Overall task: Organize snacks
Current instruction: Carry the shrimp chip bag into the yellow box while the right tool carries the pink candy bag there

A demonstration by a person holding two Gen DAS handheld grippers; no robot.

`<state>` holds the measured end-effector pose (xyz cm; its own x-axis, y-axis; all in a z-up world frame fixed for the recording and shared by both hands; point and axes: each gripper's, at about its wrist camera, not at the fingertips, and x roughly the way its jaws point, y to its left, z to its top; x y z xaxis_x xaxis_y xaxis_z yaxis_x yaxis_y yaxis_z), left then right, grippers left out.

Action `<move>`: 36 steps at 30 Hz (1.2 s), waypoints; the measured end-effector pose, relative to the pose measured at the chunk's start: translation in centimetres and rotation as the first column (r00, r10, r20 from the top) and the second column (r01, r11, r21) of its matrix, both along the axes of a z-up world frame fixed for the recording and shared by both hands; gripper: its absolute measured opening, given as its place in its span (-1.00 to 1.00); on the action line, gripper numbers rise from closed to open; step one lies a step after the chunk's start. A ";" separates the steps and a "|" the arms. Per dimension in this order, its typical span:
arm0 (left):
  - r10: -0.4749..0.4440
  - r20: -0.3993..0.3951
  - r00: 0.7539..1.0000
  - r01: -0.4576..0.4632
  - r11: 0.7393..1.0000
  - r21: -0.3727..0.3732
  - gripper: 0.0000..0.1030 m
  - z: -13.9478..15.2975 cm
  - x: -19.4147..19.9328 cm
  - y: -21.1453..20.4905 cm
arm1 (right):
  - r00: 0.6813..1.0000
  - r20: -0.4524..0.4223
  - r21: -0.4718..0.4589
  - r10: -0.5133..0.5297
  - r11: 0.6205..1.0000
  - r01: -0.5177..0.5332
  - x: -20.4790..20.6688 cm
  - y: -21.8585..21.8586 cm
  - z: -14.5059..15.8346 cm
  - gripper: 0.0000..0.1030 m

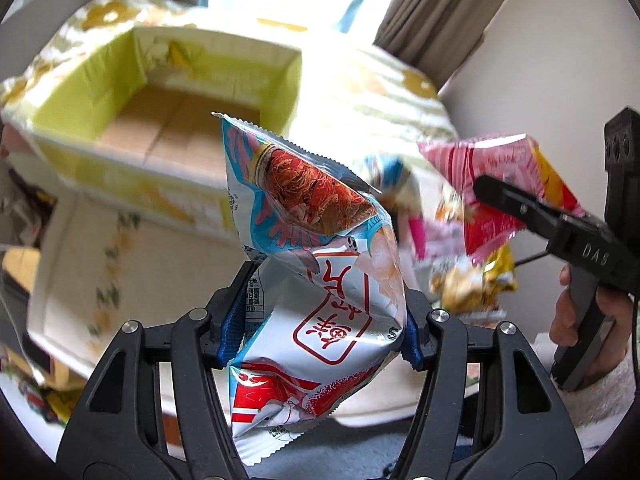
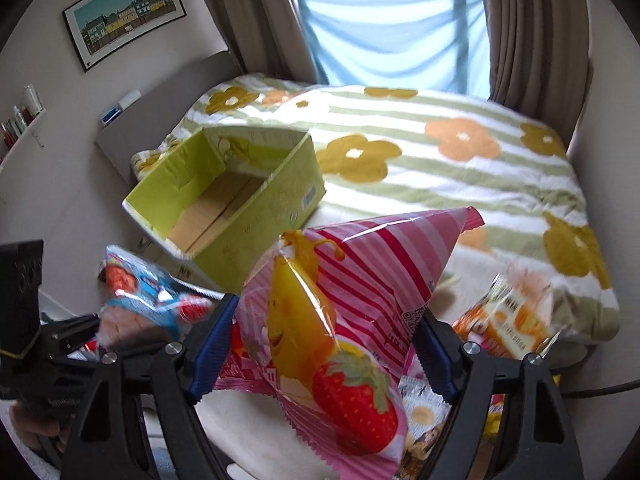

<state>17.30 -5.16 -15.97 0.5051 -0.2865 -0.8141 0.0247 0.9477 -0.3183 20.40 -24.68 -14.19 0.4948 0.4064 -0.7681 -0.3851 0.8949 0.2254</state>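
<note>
My left gripper [image 1: 320, 312] is shut on a white and blue snack bag [image 1: 316, 240] with red print, held in the air in front of an empty green cardboard box [image 1: 80, 116]. My right gripper [image 2: 324, 344] is shut on a pink striped snack bag [image 2: 352, 292] with a strawberry picture. That pink bag [image 1: 500, 184] and the right gripper [image 1: 500, 196] also show at the right of the left wrist view. The blue bag [image 2: 136, 300] and left gripper show at the left of the right wrist view. The box [image 2: 280, 196] sits open on the bed.
A flowered striped blanket [image 2: 460, 152] covers the bed. Several loose snack bags lie near its front edge, an orange one [image 2: 504, 320] and a yellow one [image 1: 472, 280] among them. Curtains [image 2: 532, 28] and a window stand behind. A headboard [image 2: 160, 120] is at the left.
</note>
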 end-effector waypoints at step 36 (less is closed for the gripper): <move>-0.076 -0.059 0.995 0.083 0.988 0.130 0.99 -3.9 26.4 21.5 | 0.988 -0.100 -0.094 -0.115 0.990 0.106 14.6 22.0 -3.4 0.53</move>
